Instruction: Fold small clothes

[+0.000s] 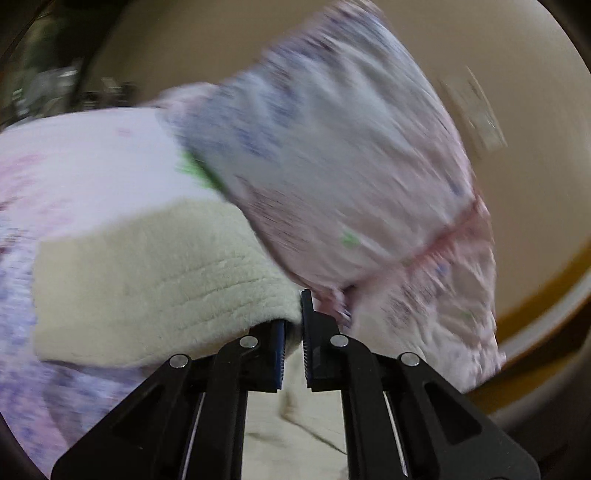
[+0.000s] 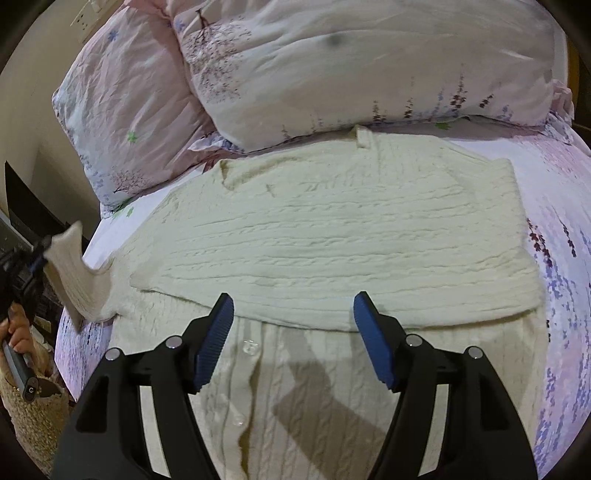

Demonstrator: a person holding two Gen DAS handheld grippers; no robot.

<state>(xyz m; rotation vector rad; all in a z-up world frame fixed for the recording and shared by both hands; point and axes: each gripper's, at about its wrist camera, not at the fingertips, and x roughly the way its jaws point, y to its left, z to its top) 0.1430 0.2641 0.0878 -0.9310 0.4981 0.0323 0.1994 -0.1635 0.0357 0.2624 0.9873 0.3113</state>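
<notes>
A cream cable-knit cardigan [image 2: 332,236] lies on the floral bed sheet [image 2: 561,258], its upper part folded down over the buttoned front [image 2: 280,398]. My right gripper [image 2: 293,332] is open and empty, hovering just above the fold edge. My left gripper [image 1: 293,343] is shut on the cuff of the cardigan's cream sleeve [image 1: 147,280] and holds it lifted; this view is motion-blurred. In the right wrist view the left gripper [image 2: 38,254] shows at the left edge, holding the raised sleeve [image 2: 74,277] beside the bed.
Two floral pillows [image 2: 351,70] lie at the head of the bed, right behind the cardigan; one [image 1: 351,155] fills the left wrist view. A woven basket [image 2: 33,417] stands on the floor at the left. A beige wall with a socket plate [image 2: 86,18] is behind.
</notes>
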